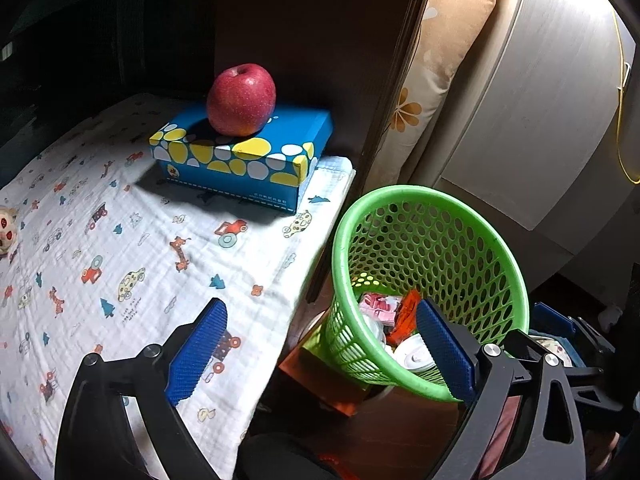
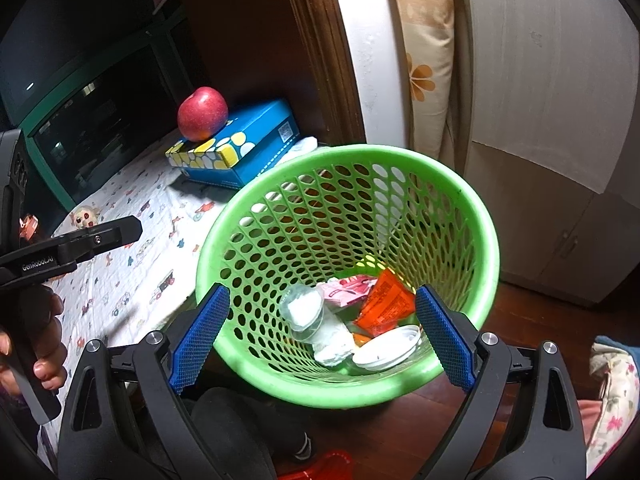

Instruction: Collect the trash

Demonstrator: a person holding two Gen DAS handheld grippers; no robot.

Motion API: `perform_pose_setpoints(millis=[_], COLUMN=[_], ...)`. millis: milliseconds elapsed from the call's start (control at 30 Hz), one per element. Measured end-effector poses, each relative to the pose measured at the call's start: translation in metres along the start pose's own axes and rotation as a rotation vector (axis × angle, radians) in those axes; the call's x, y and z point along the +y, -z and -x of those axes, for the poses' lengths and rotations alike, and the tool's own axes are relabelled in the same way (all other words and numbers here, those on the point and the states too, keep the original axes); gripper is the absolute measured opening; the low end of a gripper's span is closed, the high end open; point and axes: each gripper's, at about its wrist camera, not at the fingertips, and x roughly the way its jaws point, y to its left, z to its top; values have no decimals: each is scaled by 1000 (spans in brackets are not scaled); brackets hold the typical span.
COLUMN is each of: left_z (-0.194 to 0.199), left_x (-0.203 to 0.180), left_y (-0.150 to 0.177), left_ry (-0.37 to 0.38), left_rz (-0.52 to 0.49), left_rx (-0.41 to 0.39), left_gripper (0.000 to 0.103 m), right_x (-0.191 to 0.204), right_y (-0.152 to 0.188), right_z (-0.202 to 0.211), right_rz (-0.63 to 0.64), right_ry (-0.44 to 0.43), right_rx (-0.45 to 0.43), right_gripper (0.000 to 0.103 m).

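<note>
A green mesh wastebasket (image 2: 400, 168) stands on the floor beside the table; it also shows in the left wrist view (image 1: 472, 216). Inside lie a clear plastic cup (image 2: 304, 312), a pink wrapper (image 2: 352, 286), an orange wrapper (image 2: 386, 300) and a white lid (image 2: 386, 346). My right gripper (image 2: 320, 338) is open and empty, just above the basket's near rim. My left gripper (image 1: 324, 354) is open and empty, with one finger over the table edge and the other at the basket's rim. The left gripper also shows in the right wrist view (image 2: 128, 228).
A cloth with a car print (image 1: 120, 240) covers the table. A blue tissue box (image 1: 240, 156) with a red apple (image 1: 241, 100) on it sits at the back. A small doll (image 2: 85, 216) lies at the table's left edge. White cabinets (image 2: 560, 120) stand behind the basket.
</note>
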Motion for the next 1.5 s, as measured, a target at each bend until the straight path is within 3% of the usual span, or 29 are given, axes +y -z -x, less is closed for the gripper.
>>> perform_pose_setpoints(millis=[600, 1500], left_z=[26, 90], left_x=[54, 132], left_y=[17, 48], left_ry=[-90, -271], left_rz=[66, 210], left_rx=[-13, -113], left_gripper=[96, 96], right_x=[41, 120], right_y=[-5, -16], right_z=[-7, -17], right_rz=[54, 175], right_ry=[-56, -137], right_rx=[2, 2], right_gripper=[93, 94])
